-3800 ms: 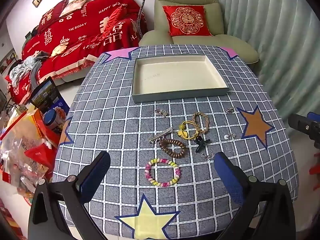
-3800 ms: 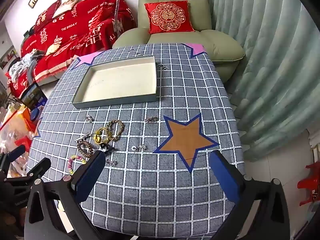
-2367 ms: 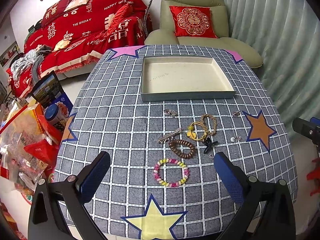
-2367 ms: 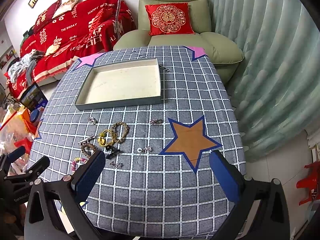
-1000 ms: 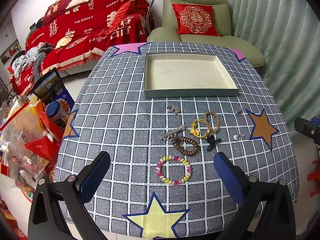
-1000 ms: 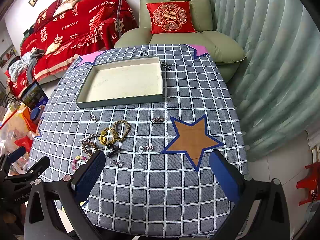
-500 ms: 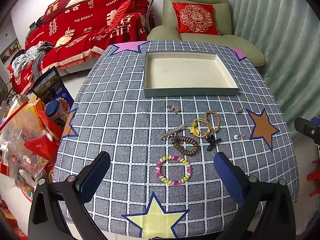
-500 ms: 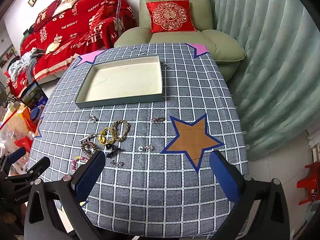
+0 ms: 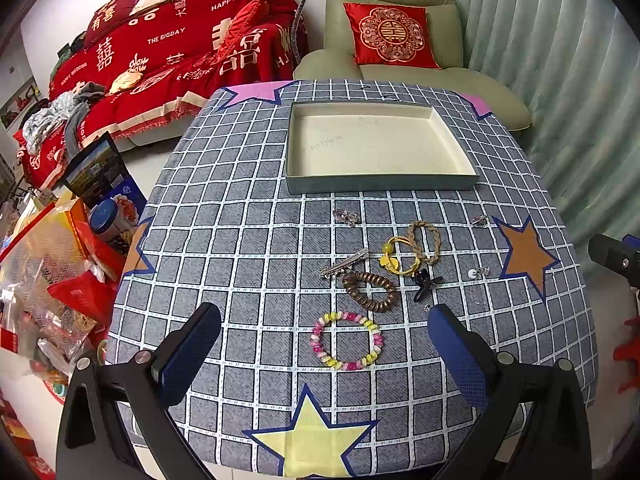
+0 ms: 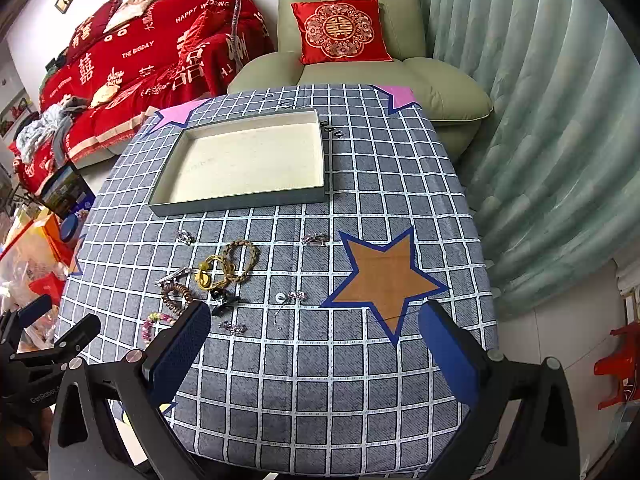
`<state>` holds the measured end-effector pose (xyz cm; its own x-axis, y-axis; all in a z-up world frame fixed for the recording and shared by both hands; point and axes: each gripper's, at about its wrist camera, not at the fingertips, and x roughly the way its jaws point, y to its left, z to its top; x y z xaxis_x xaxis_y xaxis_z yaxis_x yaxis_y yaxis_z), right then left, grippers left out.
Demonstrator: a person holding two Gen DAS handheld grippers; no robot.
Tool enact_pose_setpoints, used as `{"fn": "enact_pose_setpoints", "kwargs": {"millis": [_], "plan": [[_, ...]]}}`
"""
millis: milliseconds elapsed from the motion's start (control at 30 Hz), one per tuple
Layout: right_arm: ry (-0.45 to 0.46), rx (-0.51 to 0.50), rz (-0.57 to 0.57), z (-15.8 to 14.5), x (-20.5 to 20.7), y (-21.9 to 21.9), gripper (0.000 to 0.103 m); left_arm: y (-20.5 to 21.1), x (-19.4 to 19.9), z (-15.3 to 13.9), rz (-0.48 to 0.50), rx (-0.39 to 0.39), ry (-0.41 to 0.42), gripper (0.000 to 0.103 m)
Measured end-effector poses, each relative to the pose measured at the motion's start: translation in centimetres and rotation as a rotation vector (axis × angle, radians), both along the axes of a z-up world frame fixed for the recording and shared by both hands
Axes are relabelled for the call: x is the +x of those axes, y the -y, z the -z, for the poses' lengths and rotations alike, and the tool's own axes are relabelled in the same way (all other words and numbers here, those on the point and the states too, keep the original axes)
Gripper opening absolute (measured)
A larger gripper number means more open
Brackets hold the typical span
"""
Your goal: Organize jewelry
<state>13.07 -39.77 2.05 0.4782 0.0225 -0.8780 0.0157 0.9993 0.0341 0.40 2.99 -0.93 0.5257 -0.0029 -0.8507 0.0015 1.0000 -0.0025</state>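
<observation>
Left gripper (image 9: 324, 340) and right gripper (image 10: 314, 338): jaws spread wide, holding nothing, at the frames' lower edge above the table (image 9: 224, 240). Bead bracelet (image 9: 346, 340) lies between the left fingers; other jewelry (image 9: 394, 260) clusters mid-frame. Empty tray (image 9: 380, 182) sits upper centre. Small clear pieces are hard to identify.

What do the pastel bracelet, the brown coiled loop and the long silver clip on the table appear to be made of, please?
Pastel bracelet: glossy pink, yellow and white beads, probably plastic or glass, going by their shine.
Brown coiled loop: a ridged spiral, likely a plastic coil hair tie, though wooden beads are possible.
Silver clip: flat, bright and reflective, so seemingly polished metal.
</observation>
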Motion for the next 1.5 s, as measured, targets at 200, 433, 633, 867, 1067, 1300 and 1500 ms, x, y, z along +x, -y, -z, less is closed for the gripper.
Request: {"fn": "enact_pose_setpoints", "kwargs": {"millis": [200, 433, 633, 867, 1067, 1300, 1500], "plan": [[-0.001, 0.000, -0.001, 0.1, 0.0, 0.0, 0.103, 0.0, 0.0, 0.1, -0.001, -0.001, -0.002, 0.103], [-0.004, 0.000, 0.001, 0.2, 0.2, 0.1, 0.103, 0.2, 0.3, 0.4, 0.000, 0.001, -0.007, 0.103], [-0.012, 0.041, 0.001, 0.7, -0.3, 0.1, 0.103, -0.6, 0.6, 1.1, -0.026, 0.013, -0.031, 0.103], [-0.074, 0.110, 0.052, 2.3, -0.1, 1.1, 0.103, -2.2, 1.2, 2.6, -0.055, -0.015, -0.111, 0.103], [-0.187, 0.122, 0.078, 4.2, 0.7, 1.2, 0.103, -3.0, 2.0, 5.3, -0.055, -0.023, -0.217, 0.103], [-0.354, 0.121, 0.097, 8.1, 1.2, 0.6, 0.103, -2.8, 2.7, 8.3, -0.028, -0.042, -0.305, 0.103], [-0.405, 0.113, 0.103, 10.9, 3.2, 0.0, 0.103, -2.6, 3.7, 10.3, -0.022, -0.053, -0.347, 0.094]]}}
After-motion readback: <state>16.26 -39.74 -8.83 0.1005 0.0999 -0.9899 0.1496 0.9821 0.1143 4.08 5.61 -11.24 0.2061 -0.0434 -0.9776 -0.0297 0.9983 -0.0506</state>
